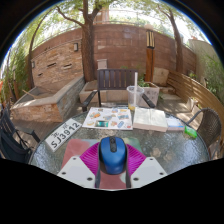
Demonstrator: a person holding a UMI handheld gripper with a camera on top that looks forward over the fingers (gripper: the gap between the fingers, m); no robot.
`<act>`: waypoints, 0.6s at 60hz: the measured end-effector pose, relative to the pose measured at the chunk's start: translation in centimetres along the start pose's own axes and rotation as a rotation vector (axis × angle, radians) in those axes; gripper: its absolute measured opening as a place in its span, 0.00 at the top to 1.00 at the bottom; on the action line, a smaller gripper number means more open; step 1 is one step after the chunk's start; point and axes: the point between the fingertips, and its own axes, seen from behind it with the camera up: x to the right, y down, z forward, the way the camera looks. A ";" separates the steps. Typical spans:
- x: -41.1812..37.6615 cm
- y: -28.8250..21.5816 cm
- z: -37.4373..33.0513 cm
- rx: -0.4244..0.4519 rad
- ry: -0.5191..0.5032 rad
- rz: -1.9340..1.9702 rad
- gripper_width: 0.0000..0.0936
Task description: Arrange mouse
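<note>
The gripper (112,172) has its fingers closed on the blue mouse (112,155) over the glass table (170,148) — a rounded shell could slip sideways. Beyond lie a card (65,133), tray (108,118) and book (150,119) — obstacles if it swings.

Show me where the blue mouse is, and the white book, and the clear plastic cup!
blue mouse (112,154): gripper view, middle of its back, between the gripper's fingers.
white book (150,119): gripper view, middle of its cover.
clear plastic cup (135,97): gripper view, on its side wall.
</note>
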 end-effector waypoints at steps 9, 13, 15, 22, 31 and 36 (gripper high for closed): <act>-1.5 5.3 3.2 -0.107 -0.001 -0.006 0.50; -1.3 5.8 3.0 -0.129 0.021 -0.010 0.41; -1.2 5.4 2.3 -0.124 0.032 -0.022 0.30; -2.0 2.8 -1.9 -0.091 0.028 -0.061 0.11; -3.2 -0.2 -10.1 -0.064 0.048 -0.088 0.09; -3.9 -1.1 -14.5 -0.062 0.059 -0.101 0.09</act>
